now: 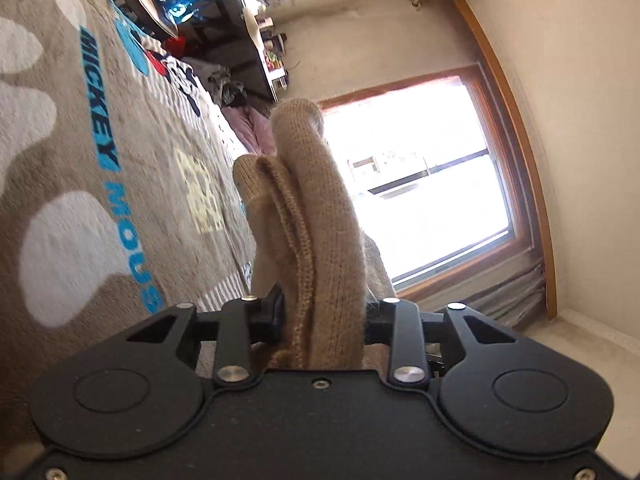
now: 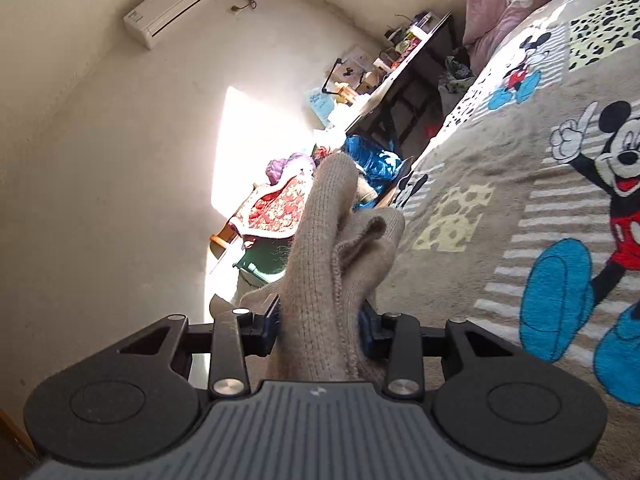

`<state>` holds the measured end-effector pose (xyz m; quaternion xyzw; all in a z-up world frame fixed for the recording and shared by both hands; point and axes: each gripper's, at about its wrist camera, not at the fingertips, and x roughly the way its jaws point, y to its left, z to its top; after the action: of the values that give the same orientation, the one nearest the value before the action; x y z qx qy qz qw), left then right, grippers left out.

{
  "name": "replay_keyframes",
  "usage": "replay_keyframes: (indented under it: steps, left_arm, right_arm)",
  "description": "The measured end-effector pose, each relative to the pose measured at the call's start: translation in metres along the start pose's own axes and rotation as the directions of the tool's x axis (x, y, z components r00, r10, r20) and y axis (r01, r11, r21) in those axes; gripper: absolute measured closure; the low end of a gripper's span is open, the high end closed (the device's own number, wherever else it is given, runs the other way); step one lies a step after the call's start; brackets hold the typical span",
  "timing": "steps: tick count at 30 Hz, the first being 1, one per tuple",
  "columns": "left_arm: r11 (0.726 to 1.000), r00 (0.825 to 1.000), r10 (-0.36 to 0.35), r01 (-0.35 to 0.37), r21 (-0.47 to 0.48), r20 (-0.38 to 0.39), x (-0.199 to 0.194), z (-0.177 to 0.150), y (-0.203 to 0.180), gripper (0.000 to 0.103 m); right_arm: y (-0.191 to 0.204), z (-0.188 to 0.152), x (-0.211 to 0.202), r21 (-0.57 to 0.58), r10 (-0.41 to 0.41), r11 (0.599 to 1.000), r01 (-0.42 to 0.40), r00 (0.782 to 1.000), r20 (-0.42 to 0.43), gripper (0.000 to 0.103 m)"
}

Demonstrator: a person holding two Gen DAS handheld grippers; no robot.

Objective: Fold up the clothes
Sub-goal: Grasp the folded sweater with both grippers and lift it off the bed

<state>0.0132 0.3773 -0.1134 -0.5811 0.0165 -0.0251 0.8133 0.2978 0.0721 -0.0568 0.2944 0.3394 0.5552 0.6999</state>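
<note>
Both of your grippers are clamped on the same tan knit garment (image 1: 316, 220): the left gripper (image 1: 324, 320) pinches a thick bunch of several layers, seam edge showing, and the right gripper (image 2: 320, 320) squeezes a similar wad (image 2: 320, 264) between its blue-padded jaws. The cloth stands up past the jaws in both views, lifted off the Mickey Mouse blanket (image 1: 100, 184) that covers the bed; how the rest of the garment hangs below is out of frame, so you can only guess that it drapes between your hands. Main risk: each grip holds a gathered clump rather than a clean edge or corner, so when you lay it down the fold may come out lumpy or skewed. Second risk: the knit is fuzzy and stretchy; pulling your hands apart hard could drag layers unevenly through the pads, and one layer could slip free. Third: the loose hanging part may catch on the blanket pile as you swing it across. Pose: the left gripper points roughly level toward the window (image 1: 420, 184), rolled so the bed runs up the left side of its view; the right gripper points slightly downward toward the wall and the cluttered desk (image 2: 400, 72), rolled the other way, with the blanket on its right.
</note>
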Motion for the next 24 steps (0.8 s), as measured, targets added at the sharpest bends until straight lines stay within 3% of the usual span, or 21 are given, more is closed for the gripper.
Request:
replay_keyframes:
  steps: [3, 7, 10, 11, 12, 13, 14, 15, 16, 18, 21, 23, 24]
  left_arm:
    - [0.999, 0.994, 0.037, -0.035, -0.021, 0.104, -0.020, 0.018, 0.009, 0.072]
    - [0.999, 0.970, 0.045, -0.042, -0.016, 0.239, -0.035, 0.051, 0.010, 0.072]
    - [0.999, 0.930, 0.047, -0.044, -0.015, 0.364, -0.042, 0.081, 0.012, 0.072]
    - [0.997, 0.914, 0.078, -0.074, -0.026, 0.397, -0.042, 0.088, 0.017, 0.072]
    - [0.987, 0.897, 0.163, -0.154, -0.056, 0.410, -0.037, 0.090, 0.031, 0.070]
    - [0.969, 0.873, 0.247, -0.232, -0.087, 0.421, -0.033, 0.092, 0.044, 0.062]
    - [0.944, 0.842, 0.328, -0.308, -0.119, 0.428, -0.028, 0.094, 0.057, 0.059]
    - [0.908, 0.814, 0.417, -0.389, -0.155, 0.405, -0.022, 0.093, 0.075, 0.057]
    - [0.873, 0.801, 0.488, -0.447, -0.196, 0.346, -0.017, 0.085, 0.098, 0.057]
    - [0.898, 0.820, 0.438, -0.379, -0.226, 0.367, -0.029, 0.071, 0.121, 0.057]
    - [0.905, 0.835, 0.423, -0.367, -0.216, 0.353, -0.036, 0.071, 0.124, 0.056]
    - [0.902, 0.842, 0.419, -0.344, -0.260, 0.341, -0.040, 0.071, 0.125, 0.056]
    - [0.901, 0.844, 0.418, -0.337, -0.275, 0.336, -0.042, 0.071, 0.125, 0.056]
  right_arm:
    - [0.006, -0.003, 0.059, -0.014, 0.036, 0.999, -0.038, 0.995, -0.098, 0.065]
    - [0.015, -0.007, 0.128, 0.015, 0.111, 0.994, -0.110, 0.976, -0.186, 0.066]
    - [0.031, 0.003, 0.168, 0.013, 0.186, 0.982, -0.187, 0.965, -0.186, 0.067]
    - [0.039, 0.011, 0.185, -0.006, 0.186, 0.982, -0.190, 0.967, -0.175, 0.067]
    - [0.046, 0.016, 0.202, -0.070, 0.096, 0.992, -0.109, 0.982, -0.160, 0.057]
    - [0.051, 0.017, 0.216, -0.144, -0.049, 0.989, 0.029, 0.989, -0.139, 0.036]
    - [0.056, 0.018, 0.229, -0.213, -0.193, 0.963, 0.167, 0.975, -0.107, 0.035]
    - [0.052, 0.013, 0.239, -0.261, -0.278, 0.934, 0.246, 0.956, -0.095, 0.037]
    - [0.048, 0.008, 0.248, -0.307, -0.358, 0.897, 0.319, 0.930, -0.079, 0.037]
    - [0.036, -0.013, 0.248, -0.336, -0.346, 0.895, 0.292, 0.931, -0.113, 0.037]
    - [0.023, -0.043, 0.243, -0.382, -0.347, 0.884, 0.269, 0.926, -0.150, 0.038]
    - [0.018, -0.057, 0.238, -0.393, -0.416, 0.857, 0.334, 0.898, -0.144, 0.038]
    - [0.011, -0.060, 0.239, -0.355, -0.421, 0.867, 0.349, 0.895, -0.148, 0.038]
